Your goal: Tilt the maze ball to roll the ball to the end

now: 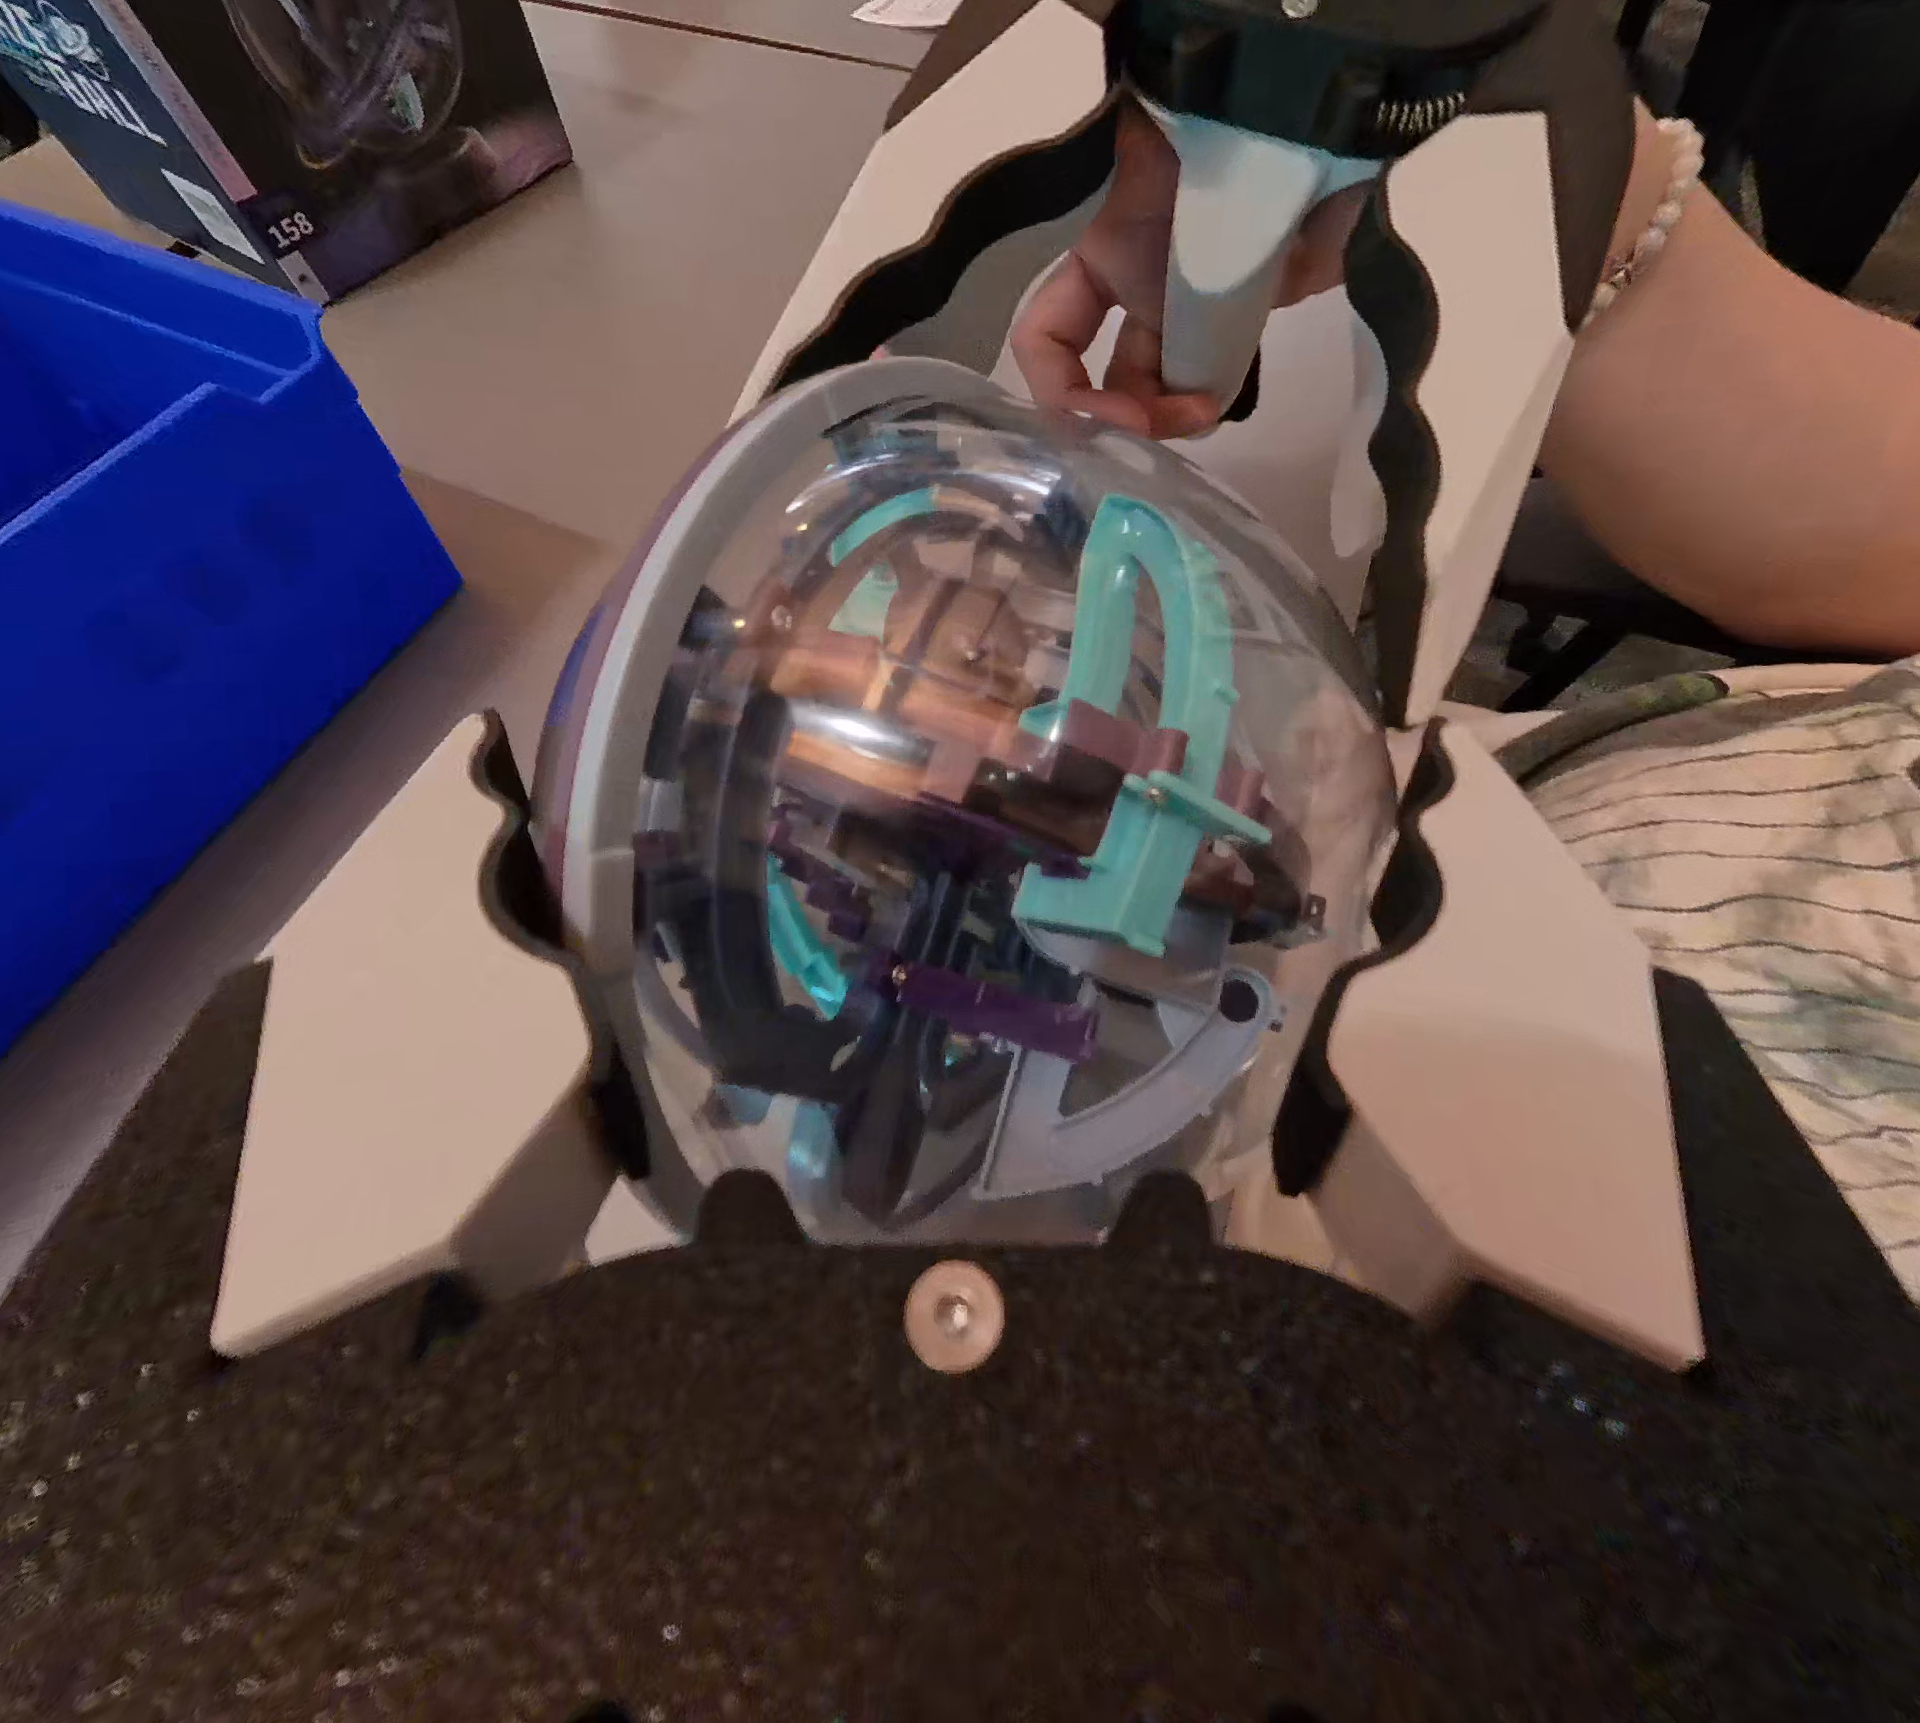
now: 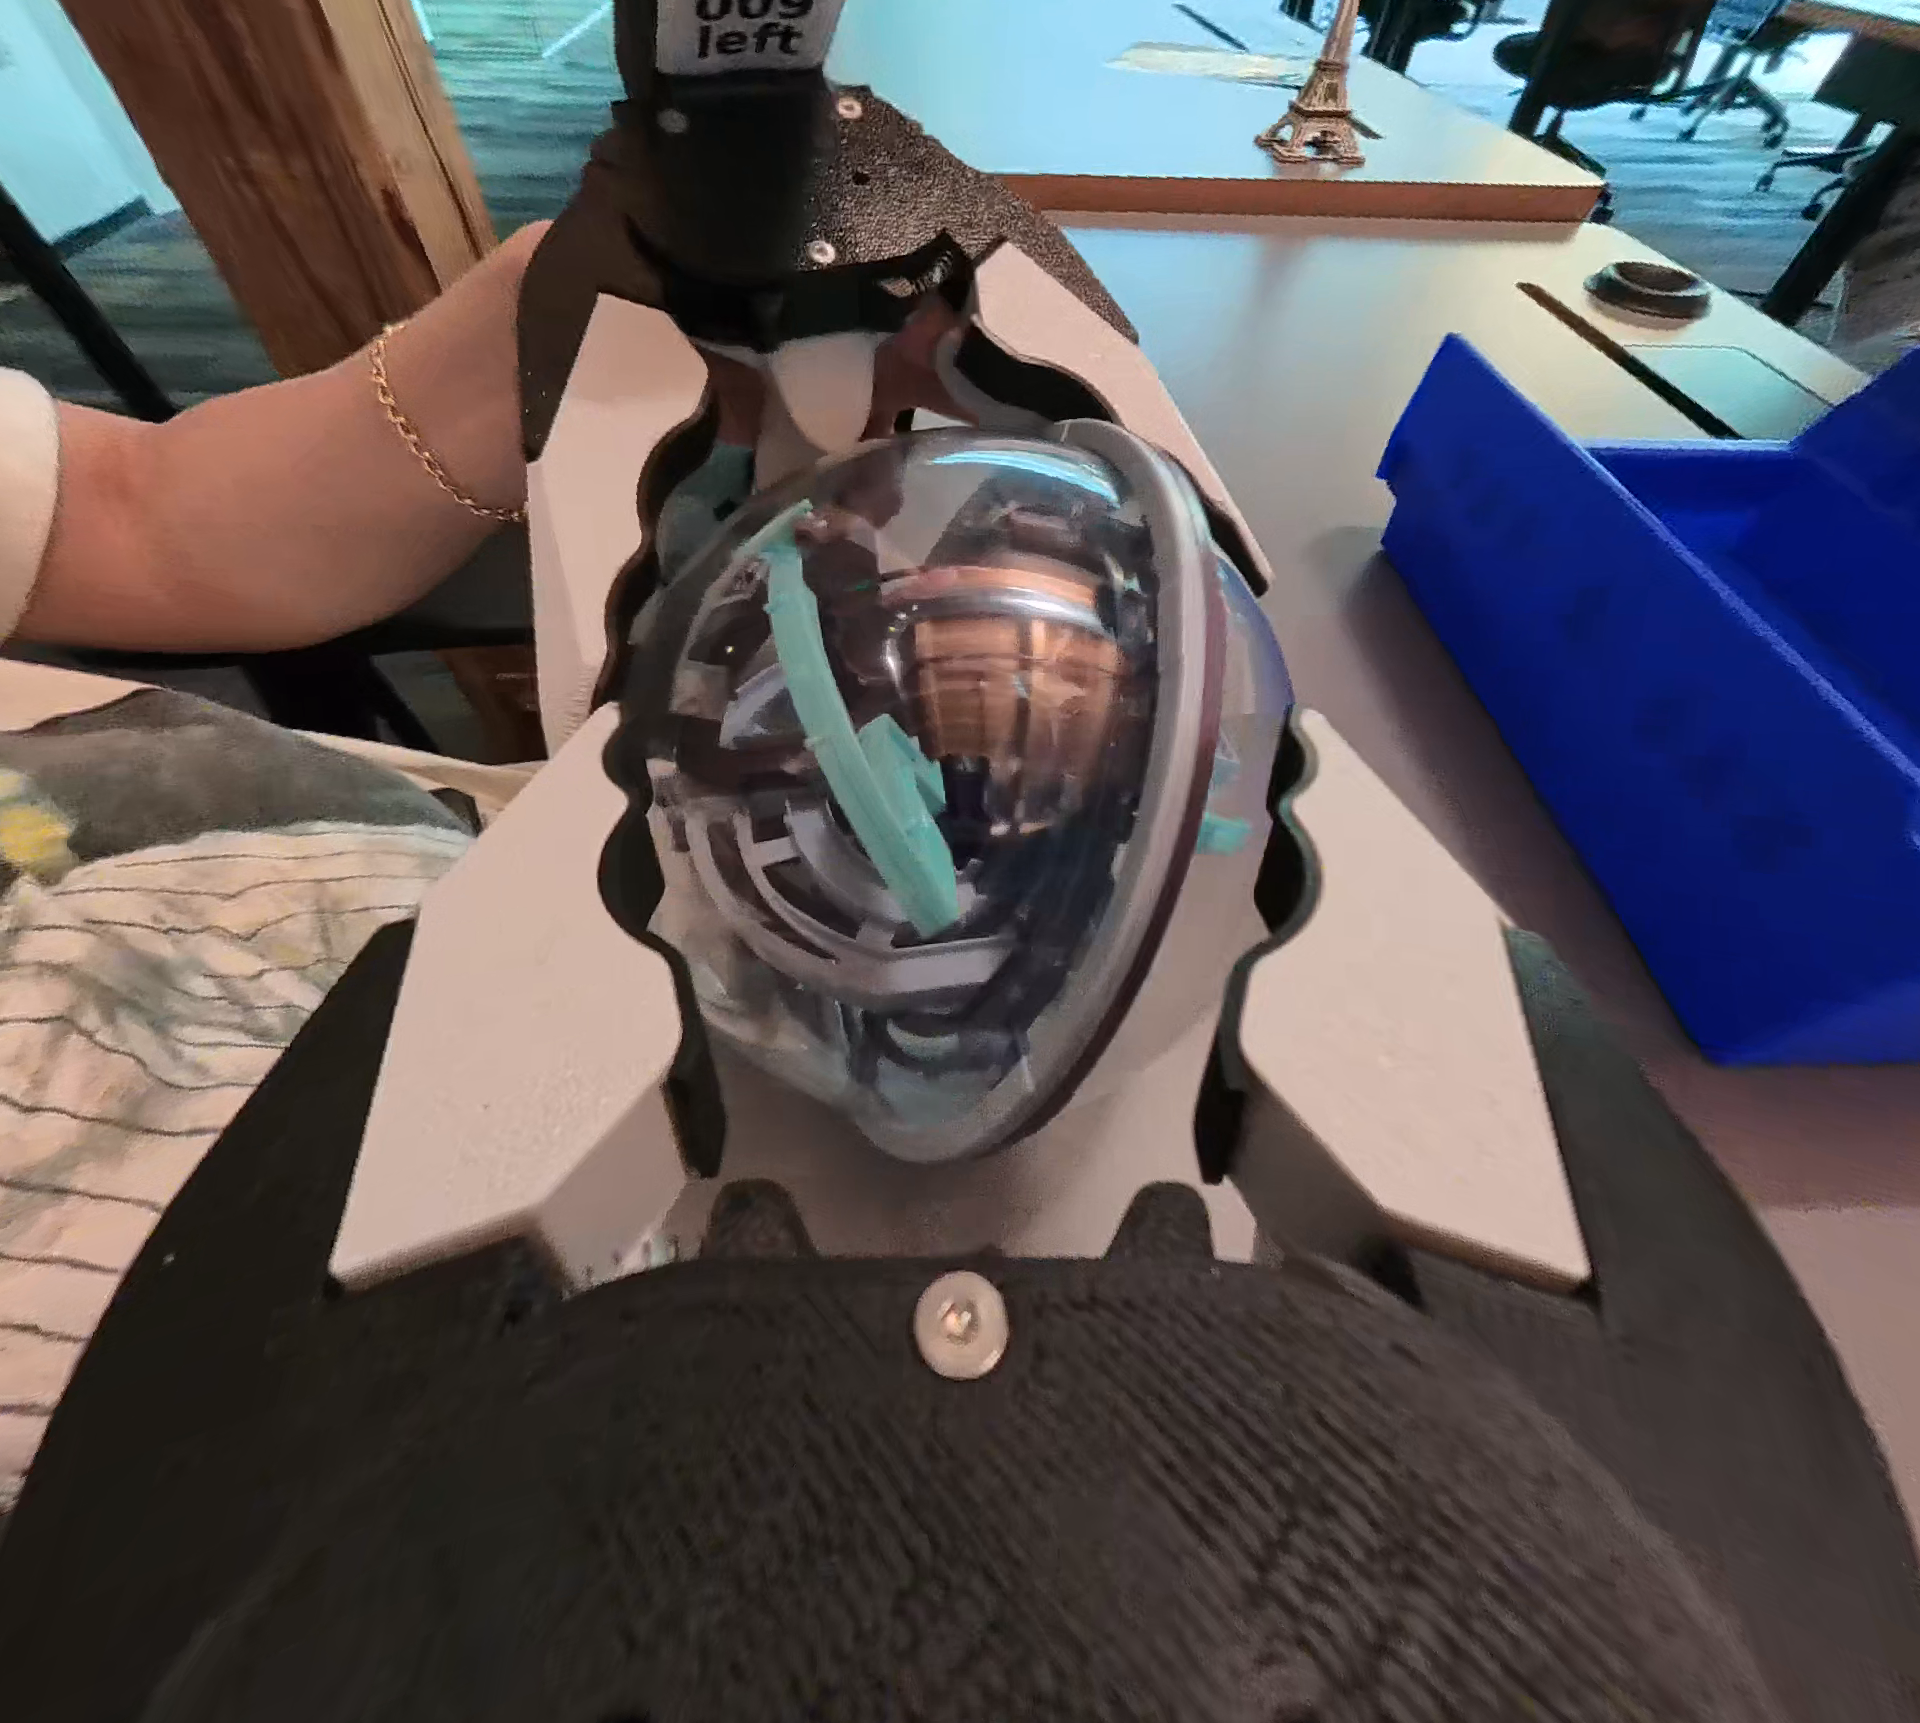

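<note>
The maze ball [image 1: 966, 800] is a clear sphere with teal, purple and grey tracks inside and a grey equator ring. It is held above the table edge between both grippers. My left gripper [image 1: 961, 842] is shut on it, its wavy black pads pressing the left and right sides. My right gripper [image 2: 961, 842] is shut on the same maze ball [image 2: 935, 800] from the opposite side. The right gripper's fingers [image 1: 1392, 426] show beyond the sphere in the left wrist view. The left gripper's fingers [image 2: 582, 551] show beyond it in the right wrist view. I cannot make out the small ball inside.
A blue bin [image 1: 156, 582] stands on the pale table [image 1: 623, 271] beside the sphere; it also shows in the right wrist view [image 2: 1662, 686]. The maze ball's dark box [image 1: 312, 11] stands behind the bin. A small tower model [image 2: 1320, 84] sits on the far desk. The person's striped clothing [image 1: 1714, 894] is close by.
</note>
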A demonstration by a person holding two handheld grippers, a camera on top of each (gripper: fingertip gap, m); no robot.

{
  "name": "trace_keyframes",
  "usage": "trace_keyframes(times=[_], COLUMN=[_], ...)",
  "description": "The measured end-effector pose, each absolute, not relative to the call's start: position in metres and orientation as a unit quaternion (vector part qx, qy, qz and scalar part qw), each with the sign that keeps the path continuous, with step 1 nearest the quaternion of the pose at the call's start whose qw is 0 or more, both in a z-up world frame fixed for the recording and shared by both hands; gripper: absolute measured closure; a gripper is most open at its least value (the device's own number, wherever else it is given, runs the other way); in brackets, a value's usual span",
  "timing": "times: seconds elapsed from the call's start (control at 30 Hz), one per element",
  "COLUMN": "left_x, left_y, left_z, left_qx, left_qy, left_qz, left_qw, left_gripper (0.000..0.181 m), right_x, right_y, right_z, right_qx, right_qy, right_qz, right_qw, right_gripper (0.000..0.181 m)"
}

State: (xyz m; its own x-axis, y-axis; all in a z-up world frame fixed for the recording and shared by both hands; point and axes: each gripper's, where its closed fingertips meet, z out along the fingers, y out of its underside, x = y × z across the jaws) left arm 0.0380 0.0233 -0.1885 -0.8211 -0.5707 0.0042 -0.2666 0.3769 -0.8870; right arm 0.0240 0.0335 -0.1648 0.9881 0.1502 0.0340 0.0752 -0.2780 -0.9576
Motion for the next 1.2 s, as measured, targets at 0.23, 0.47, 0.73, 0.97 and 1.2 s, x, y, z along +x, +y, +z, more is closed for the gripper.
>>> trace_keyframes(times=[0.23,0.47,0.73,0.97,1.2], left_x=[0.05,0.054,0.057,0.048,0.045], left_y=[0.03,0.034,0.04,0.041,0.038], left_z=[-0.188,-0.188,-0.19,-0.19,-0.192], left_qx=[-0.321,-0.341,-0.359,-0.397,-0.352], left_qy=[0.772,0.753,0.752,0.71,0.744], left_qz=[-0.533,-0.55,-0.539,-0.582,-0.567], left_qw=[0.128,0.116,0.128,0.008,0.033], left_gripper=[0.023,0.023,0.023,0.024,0.024], right_x=[0.033,0.037,0.039,0.031,0.027], right_y=[0.025,0.026,0.017,0.017,0.018], right_z=[-0.164,-0.163,-0.176,-0.177,-0.165], right_qx=[-0.803,-0.798,-0.821,-0.82,-0.803], right_qy=[-0.059,-0.039,-0.063,-0.064,-0.059], right_qz=[0.013,0.023,-0.006,0.029,0.047], right_qw=[0.593,0.601,0.568,0.568,0.591], right_gripper=[0.077,0.078,0.076,0.075,0.073])
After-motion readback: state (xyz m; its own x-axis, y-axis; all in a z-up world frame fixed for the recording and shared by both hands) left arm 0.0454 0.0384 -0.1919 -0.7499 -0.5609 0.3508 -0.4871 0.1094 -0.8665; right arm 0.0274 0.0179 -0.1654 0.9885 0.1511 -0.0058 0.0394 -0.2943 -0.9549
